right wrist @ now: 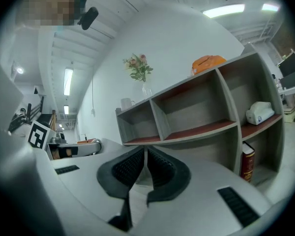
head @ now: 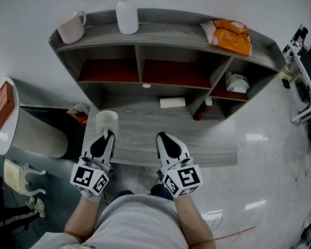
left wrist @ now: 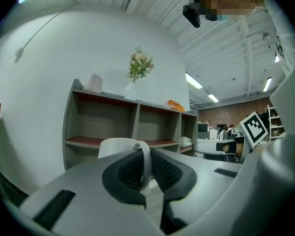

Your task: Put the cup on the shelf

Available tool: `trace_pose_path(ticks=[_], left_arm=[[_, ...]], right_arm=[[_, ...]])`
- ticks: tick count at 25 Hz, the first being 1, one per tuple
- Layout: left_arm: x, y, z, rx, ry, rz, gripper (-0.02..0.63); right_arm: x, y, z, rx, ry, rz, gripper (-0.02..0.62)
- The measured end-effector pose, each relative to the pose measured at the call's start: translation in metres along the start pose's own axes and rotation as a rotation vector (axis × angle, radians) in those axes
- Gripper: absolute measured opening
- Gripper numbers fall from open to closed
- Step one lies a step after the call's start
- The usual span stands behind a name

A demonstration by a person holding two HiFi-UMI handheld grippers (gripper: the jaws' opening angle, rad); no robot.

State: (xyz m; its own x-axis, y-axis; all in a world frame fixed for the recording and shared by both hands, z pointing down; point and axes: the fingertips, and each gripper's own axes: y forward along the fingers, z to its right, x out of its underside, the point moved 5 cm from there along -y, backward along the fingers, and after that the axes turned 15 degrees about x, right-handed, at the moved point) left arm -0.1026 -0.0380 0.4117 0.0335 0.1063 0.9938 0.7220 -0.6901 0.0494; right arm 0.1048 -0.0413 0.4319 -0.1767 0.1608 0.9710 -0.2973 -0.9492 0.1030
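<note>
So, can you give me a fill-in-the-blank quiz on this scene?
1. The left gripper pinches the rim of a white ____.
2. On top of the shelf, the vase stands between a mug and an orange ____.
3. The right gripper, jaws together, holds ____.
Missing words: cup; bag; nothing.

vase: upright, with greenery | orange bag: right of vase | white box: lying flat | red book: upright
</note>
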Motion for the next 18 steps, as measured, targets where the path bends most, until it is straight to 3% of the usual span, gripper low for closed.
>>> trace_pose_path(ticks=[10, 18], left_arm=[[-0.030, 0.061, -0.021, -0.115, 0.023, 0.072, 0.038], [-0.050, 0.098, -0.056, -0.074, 0.053, 0.109, 0.037]], right_arm=[[-0.023, 0.035, 0.045, -0.101, 0.015, 0.000, 0.032], [-0.034, 0.063, 0.052, -0.082, 0.017, 0.011, 0.032]])
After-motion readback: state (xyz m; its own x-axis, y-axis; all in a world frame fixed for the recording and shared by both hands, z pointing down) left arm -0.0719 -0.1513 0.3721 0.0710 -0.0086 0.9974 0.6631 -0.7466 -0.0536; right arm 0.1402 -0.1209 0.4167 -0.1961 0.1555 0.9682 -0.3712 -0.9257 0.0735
